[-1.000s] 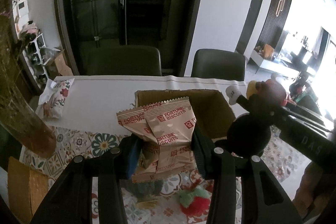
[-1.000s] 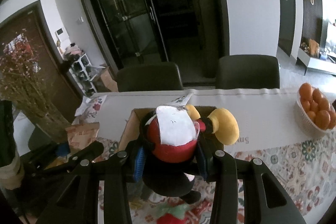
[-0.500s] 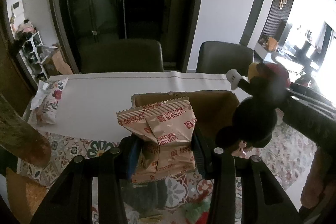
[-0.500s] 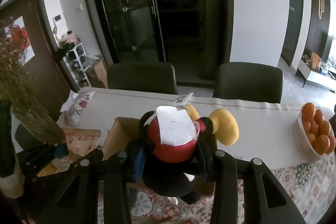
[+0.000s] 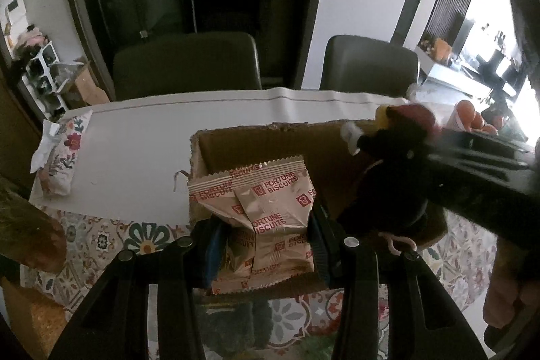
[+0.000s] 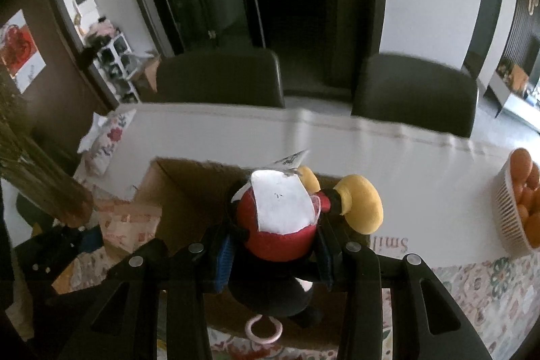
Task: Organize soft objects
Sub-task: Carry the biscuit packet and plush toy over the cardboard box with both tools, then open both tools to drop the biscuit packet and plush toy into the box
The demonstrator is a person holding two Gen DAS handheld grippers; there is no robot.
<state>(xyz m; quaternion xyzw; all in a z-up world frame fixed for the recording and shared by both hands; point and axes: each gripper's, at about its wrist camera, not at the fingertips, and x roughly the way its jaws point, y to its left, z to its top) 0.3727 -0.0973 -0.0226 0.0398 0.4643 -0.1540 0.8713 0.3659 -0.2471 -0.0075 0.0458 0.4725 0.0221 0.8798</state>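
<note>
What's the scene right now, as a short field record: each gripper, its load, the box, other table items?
left gripper: shut on biscuit packs, over the box
right gripper: shut on plush toy, over the box
box: cardboard, open top, on the table
contents: cannot tell
floral pouch: on table, left of box
orange basket: on table, right of box

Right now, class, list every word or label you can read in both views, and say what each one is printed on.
"FORTUNE BISCUITS": repeated on the biscuit packets held in the left gripper.
"Smil", upside down and cut off: on the tablecloth.
White tag on the plush toy: marks too small to read.
</note>
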